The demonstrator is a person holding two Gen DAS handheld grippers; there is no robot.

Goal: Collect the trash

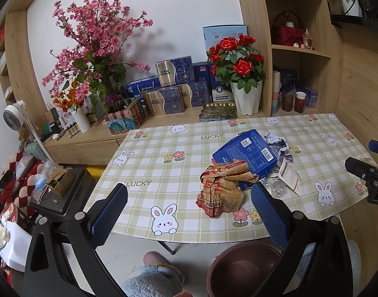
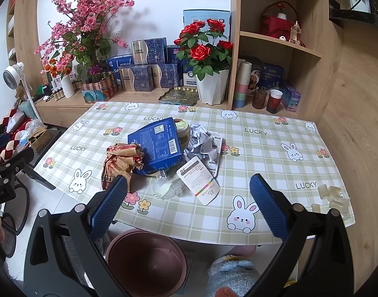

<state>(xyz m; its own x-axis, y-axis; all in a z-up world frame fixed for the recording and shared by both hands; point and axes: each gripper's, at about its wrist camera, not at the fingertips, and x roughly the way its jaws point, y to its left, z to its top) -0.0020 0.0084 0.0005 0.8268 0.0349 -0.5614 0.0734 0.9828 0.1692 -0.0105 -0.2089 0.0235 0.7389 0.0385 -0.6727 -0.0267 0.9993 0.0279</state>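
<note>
A heap of trash lies on the checked tablecloth (image 2: 263, 153): a crumpled brown and red paper bag (image 1: 221, 188) (image 2: 119, 163), a blue box (image 1: 246, 153) (image 2: 156, 143), crumpled grey paper (image 2: 201, 138), a white label pouch (image 2: 199, 183), clear plastic wrap with a white fork (image 2: 164, 188) and a lidded jar (image 2: 182, 128) behind the box. A brown bin (image 2: 144, 259) (image 1: 241, 267) stands on the floor under the table's near edge. My left gripper (image 1: 189, 195) is open, short of the paper bag. My right gripper (image 2: 189, 188) is open, its fingers either side of the pouch and plastic.
Flower pots, blue gift boxes and a green tray (image 2: 179, 96) line the wooden ledge behind the table. Pale foam bits (image 2: 332, 198) lie at the table's near right corner. A shelf unit (image 2: 275, 49) stands at the right. Fuzzy slippers (image 2: 231, 274) show below; clutter fills the floor at left.
</note>
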